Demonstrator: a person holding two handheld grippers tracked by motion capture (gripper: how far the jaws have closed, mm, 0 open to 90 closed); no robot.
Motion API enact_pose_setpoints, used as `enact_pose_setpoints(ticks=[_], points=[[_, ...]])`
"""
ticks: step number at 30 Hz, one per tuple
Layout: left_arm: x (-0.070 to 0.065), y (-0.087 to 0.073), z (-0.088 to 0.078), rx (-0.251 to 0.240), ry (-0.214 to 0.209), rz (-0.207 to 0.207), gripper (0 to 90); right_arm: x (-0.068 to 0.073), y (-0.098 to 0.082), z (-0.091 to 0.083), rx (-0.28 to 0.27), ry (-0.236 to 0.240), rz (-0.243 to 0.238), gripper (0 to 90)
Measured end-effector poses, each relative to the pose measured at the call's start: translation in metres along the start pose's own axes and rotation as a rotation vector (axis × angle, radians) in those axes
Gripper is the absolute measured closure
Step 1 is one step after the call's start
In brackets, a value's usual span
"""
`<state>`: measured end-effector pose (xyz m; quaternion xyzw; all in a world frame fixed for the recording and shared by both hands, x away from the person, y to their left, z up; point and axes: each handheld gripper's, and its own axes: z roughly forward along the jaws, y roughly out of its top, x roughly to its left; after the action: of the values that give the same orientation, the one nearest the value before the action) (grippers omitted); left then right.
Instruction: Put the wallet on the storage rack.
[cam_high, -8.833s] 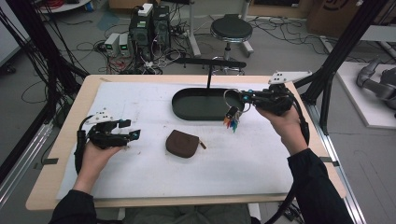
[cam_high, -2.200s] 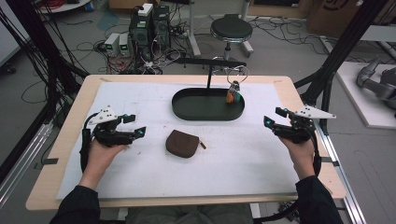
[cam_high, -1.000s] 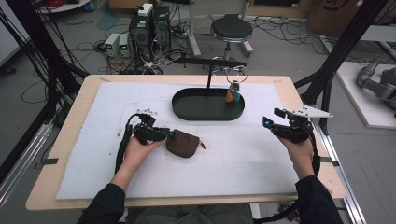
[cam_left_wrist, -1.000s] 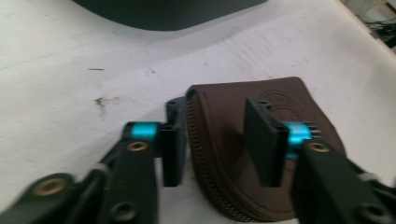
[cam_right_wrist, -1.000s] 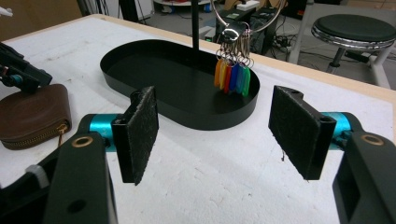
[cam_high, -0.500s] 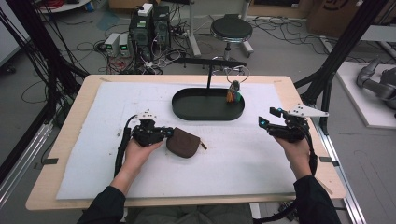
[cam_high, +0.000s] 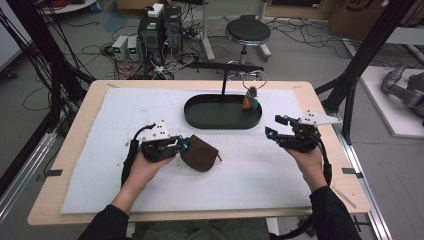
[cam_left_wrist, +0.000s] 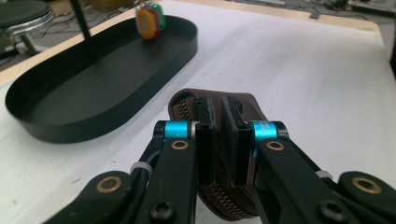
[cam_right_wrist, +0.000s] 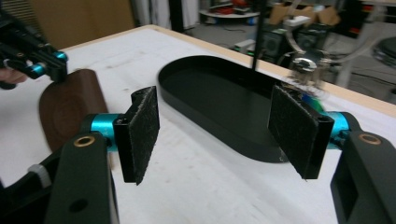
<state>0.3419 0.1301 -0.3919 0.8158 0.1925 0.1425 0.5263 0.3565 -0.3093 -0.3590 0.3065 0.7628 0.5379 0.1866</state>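
Wooden table (cam_high: 80, 150) — white mat (cam_high: 280, 170), black tray (cam_high: 200, 117), pouch (cam_high: 200, 154)
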Motion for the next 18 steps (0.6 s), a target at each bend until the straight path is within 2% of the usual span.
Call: enact_pose_setpoints(ticks=[3, 7, 10, 14, 18], points=[[-0.005, 0.002, -0.004, -0.005, -0.032, 0.056, 84.3, 0.006, 0.001, 0.010, 0.013, 0.057, -0.021, 34.3], [-0.010, 0.002, -0.008, -0.015, -0.064, 0.096, 84.5, 0.017, 0.002, 0.026, 0.030, 0.129, -0.061, 33.3], [-0.012, 0.002, -0.010, -0.017, -0.083, 0.134, 84.5, 0.028, 0.003, 0.041, 0.041, 0.204, -0.084, 33.2], [-0.014, 0.001, -0.013, -0.011, -0.096, 0.156, 84.6, 0.041, 0.002, 0.064, 0.062, 0.308, -0.119, 33.5], [-0.015, -0.001, -0.016, -0.015, -0.121, 0.165, 84.6, 0.049, -0.001, 0.084, 0.101, 0.375, -0.137, 33.5]])
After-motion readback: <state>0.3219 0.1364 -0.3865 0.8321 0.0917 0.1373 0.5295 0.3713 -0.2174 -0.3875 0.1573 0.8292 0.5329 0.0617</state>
